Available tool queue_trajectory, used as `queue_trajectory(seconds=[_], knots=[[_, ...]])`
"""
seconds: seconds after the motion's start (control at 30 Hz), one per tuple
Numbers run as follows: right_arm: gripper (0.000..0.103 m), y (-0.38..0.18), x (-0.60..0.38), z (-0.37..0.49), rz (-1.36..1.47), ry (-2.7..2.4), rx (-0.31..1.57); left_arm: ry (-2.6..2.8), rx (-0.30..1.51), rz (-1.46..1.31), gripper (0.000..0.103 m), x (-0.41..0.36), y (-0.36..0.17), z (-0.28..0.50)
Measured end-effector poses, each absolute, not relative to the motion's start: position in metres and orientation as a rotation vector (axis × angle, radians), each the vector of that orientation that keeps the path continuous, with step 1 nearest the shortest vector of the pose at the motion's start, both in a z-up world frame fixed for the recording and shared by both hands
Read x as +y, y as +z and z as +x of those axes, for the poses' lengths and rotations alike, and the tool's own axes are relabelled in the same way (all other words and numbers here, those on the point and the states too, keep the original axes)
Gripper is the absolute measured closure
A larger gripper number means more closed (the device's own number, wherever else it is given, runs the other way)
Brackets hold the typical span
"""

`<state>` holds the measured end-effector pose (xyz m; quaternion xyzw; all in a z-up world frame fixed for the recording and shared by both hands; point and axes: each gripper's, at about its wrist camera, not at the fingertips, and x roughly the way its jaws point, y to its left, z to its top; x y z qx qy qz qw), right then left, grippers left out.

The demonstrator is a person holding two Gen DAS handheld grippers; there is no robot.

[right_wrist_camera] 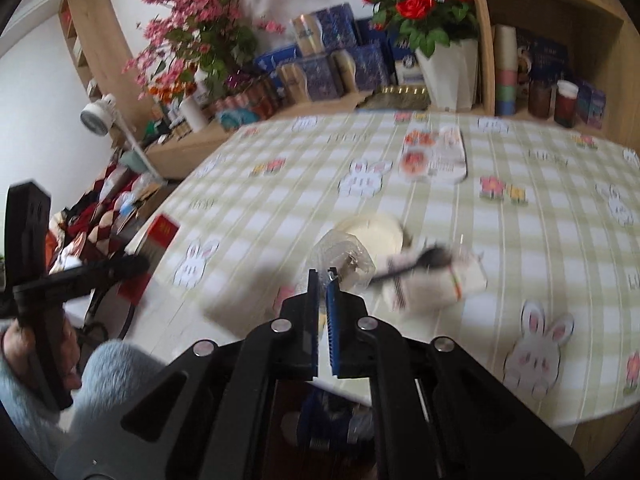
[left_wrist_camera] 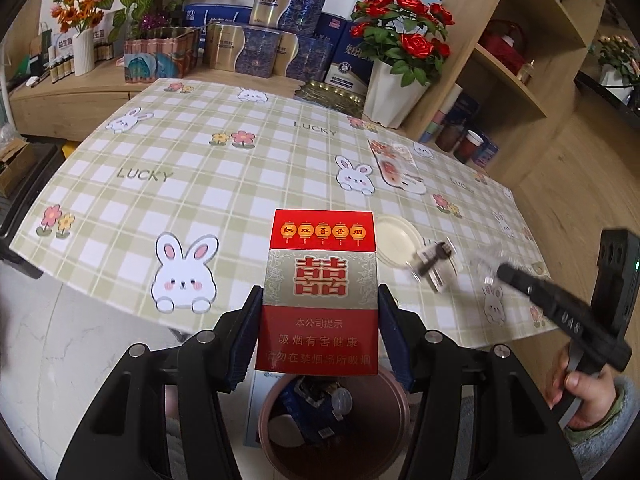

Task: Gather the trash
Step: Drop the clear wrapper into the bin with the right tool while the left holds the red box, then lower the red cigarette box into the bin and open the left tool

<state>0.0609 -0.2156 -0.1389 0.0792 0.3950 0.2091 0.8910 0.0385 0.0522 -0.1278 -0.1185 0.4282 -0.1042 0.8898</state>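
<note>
The left hand-held gripper (left_wrist_camera: pixel 318 312) is clamped on a red and silver cardboard cigarette pack (left_wrist_camera: pixel 320 292), held upright by its two sides directly above a round brown plastic trash bin (left_wrist_camera: pixel 384 436) on the floor beside the green checked bunny-print tabletop (left_wrist_camera: pixel 200 152). The right hand-held gripper (right_wrist_camera: pixel 323 280) has its pads pressed nearly together, pinching the edge of a crumpled clear plastic wrapper (right_wrist_camera: pixel 342 254) over the tabletop. Just beyond lie a round white lid (right_wrist_camera: pixel 376 232) and a blurred white wrapper with a black spoon (right_wrist_camera: pixel 430 276).
</note>
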Motion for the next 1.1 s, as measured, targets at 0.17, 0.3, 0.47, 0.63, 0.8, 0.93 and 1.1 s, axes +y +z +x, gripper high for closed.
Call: queue_trajectory(seconds=[0.17, 0.3, 0.47, 0.63, 0.8, 0.93, 1.1], knots=[[0.095, -0.157, -0.208, 0.029, 0.145, 0.473, 0.914, -0.218, 0.899, -0.258, 0.048, 0.051, -0.129, 0.025], [0.095, -0.179, -0.198, 0.011, 0.135, 0.502, 1.007, -0.224, 0.907, -0.268, 0.048, 0.051, -0.13, 0.015], [0.095, -0.208, -0.187, -0.002, 0.136, 0.513, 1.115, -0.232, 0.914, -0.268, 0.048, 0.049, -0.13, 0.007], [0.095, -0.234, -0.18, -0.004, 0.166, 0.517, 1.206, -0.241, 0.928, -0.308, 0.048, 0.051, -0.131, -0.001], [0.095, -0.246, -0.175, -0.002, 0.199, 0.52, 1.258, -0.241, 0.938, -0.304, 0.048, 0.051, -0.134, -0.008], [0.093, -0.251, -0.177, 0.003, 0.264, 0.511, 1.282, -0.24, 0.94, -0.306, 0.048, 0.052, -0.134, -0.012], [0.057, -0.244, -0.177, 0.0, 0.265, 0.504, 1.254, -0.242, 0.941, -0.305, 0.048, 0.052, -0.135, -0.013]])
